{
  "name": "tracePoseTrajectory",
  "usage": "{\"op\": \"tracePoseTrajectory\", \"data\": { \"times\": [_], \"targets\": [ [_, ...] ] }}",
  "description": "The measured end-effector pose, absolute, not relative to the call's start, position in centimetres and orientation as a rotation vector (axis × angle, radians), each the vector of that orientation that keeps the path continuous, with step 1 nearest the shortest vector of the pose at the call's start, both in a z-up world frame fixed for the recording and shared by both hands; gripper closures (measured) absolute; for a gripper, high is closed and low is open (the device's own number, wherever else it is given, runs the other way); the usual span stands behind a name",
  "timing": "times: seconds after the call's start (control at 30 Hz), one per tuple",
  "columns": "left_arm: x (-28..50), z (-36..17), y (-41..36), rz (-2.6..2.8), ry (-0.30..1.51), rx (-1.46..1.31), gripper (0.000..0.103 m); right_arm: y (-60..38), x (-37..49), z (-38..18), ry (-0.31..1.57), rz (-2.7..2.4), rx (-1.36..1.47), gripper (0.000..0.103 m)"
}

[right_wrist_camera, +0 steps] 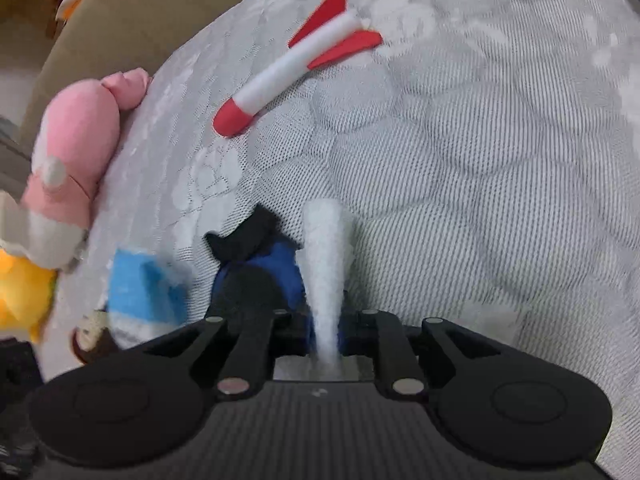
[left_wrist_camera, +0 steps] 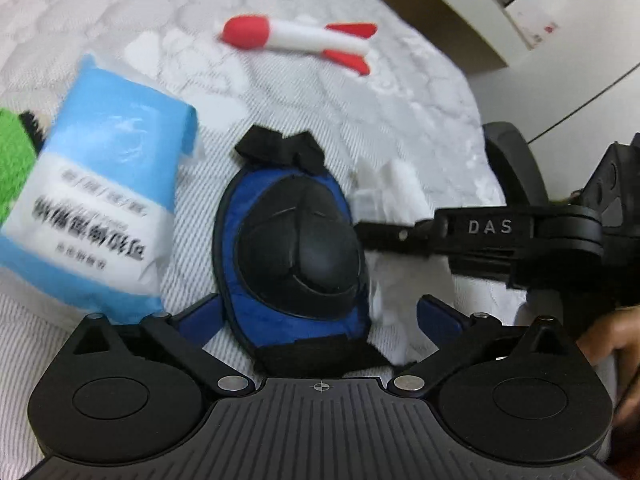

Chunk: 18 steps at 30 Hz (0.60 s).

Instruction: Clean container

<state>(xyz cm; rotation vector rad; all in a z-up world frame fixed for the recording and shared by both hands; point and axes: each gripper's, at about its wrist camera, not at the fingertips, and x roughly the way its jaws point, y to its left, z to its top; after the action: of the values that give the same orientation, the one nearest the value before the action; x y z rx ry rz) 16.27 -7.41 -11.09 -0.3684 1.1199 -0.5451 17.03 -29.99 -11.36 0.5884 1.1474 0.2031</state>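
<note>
Left gripper spread wide, astride blue-and-black pad, not pressing. Right gripper pinched narrow on white tissue, beside pad's right edge.

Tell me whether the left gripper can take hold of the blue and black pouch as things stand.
Probably yes. The left gripper has its jaws wide open on either side of the pouch; nothing lies between them, though the right gripper with its white tissue crowds one side.

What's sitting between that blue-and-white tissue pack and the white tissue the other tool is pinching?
The blue-and-black pouch lies between the tissue pack and the white tissue, with the left gripper's open fingers on either side of it. The left wrist view shows this.
</note>
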Motion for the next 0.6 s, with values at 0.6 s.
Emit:
{"op": "tracePoseTrajectory", "data": {
  "times": [0.6],
  "targets": [
    [8.8, -5.2, -14.0, -0.643, 0.764, 0.385, 0.03, -29.1, 14.9, -9.1, 1.119, 0.257, 0.525, 0.091]
  ]
}}
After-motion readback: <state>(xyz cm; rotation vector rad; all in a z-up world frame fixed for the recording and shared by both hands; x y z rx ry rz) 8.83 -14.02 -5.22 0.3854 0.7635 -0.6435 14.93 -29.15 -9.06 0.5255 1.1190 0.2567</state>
